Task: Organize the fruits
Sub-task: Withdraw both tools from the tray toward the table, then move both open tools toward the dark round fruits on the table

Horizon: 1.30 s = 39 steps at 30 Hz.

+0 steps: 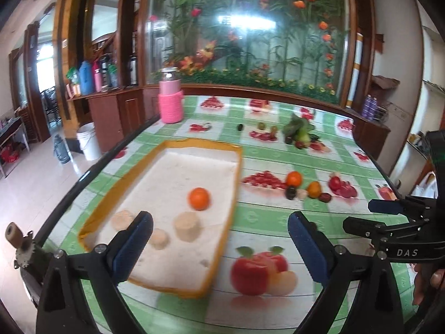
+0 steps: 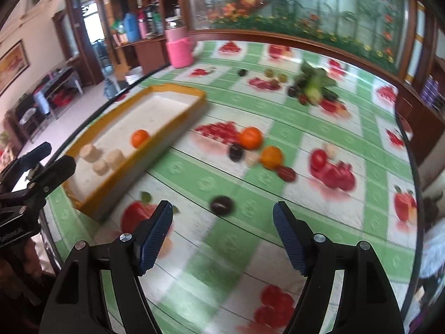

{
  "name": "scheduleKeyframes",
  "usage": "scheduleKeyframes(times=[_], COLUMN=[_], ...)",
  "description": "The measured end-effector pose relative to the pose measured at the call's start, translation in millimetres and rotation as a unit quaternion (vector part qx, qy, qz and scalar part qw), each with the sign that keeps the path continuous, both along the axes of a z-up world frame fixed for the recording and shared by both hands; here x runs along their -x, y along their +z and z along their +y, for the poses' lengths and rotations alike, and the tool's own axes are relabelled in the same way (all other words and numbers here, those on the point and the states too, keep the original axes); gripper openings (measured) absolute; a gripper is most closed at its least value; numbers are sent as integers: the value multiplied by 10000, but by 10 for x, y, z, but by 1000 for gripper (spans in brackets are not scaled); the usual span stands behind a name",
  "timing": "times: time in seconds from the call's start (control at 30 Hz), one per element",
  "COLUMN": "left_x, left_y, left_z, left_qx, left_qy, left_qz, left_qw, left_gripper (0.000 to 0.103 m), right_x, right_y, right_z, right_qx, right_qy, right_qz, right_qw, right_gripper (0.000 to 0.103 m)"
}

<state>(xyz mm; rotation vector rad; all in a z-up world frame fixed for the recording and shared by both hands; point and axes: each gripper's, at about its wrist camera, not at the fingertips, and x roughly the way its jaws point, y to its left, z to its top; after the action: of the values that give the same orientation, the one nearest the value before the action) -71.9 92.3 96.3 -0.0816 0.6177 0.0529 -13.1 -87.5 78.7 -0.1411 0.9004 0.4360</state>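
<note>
Both grippers, left (image 1: 219, 239) and right (image 2: 222, 229), gape empty; we'd pinch the small, firm, roll-prone dark round fruit (image 2: 221, 205) mid-table across its middle.

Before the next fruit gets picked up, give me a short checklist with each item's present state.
1. Left gripper empty, jaws apart: ok.
2. Right gripper empty, jaws apart: ok.
3. Yellow-rimmed tray has free floor: ok; it holds one orange and three beige cylinders.
4. Loose fruit left on the table: ok; a dark round fruit lies just ahead of the right gripper.
5. Near cluster tightly packed: not ok for a clean grasp.
6. Kind of the dark fruit: cannot tell, blurred.
</note>
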Motion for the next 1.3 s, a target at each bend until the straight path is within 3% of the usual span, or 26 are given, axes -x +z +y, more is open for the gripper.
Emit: scheduleKeyframes(times=[0.17,0.43,0.6,0.67,0.77,0.9,1.3], left_x=[37,114,18,-38,-70,-108,-171], left_y=[44,80,111,120,113,106,63], left_z=[-273,-342,-277,-234,-175,-125,-26], left_qx=[-8,-17,33,171,276,252,186], left_qy=[-236,-316,-460,-514,-631,-743,-1161], left_qz=[-34,15,-28,-27,-37,-29,22], left_qw=[9997,9995,9989,9985,9976,9969,9931], left_gripper=[99,99,99,99,99,99,99], right_x=[69,119,150,204,252,118,21], right_y=[-5,17,161,245,322,299,127], right_z=[-287,-400,-225,-122,-61,-28,99], right_qx=[471,402,1077,1528,1623,1410,1098], right_qy=[-510,-530,-743,-842,-765,-960,-1213], right_qz=[-15,54,-634,-1071,-1342,-852,-184], right_qw=[9976,9978,9894,9788,9746,9816,9863], right_gripper=[76,76,79,95,96,96,96])
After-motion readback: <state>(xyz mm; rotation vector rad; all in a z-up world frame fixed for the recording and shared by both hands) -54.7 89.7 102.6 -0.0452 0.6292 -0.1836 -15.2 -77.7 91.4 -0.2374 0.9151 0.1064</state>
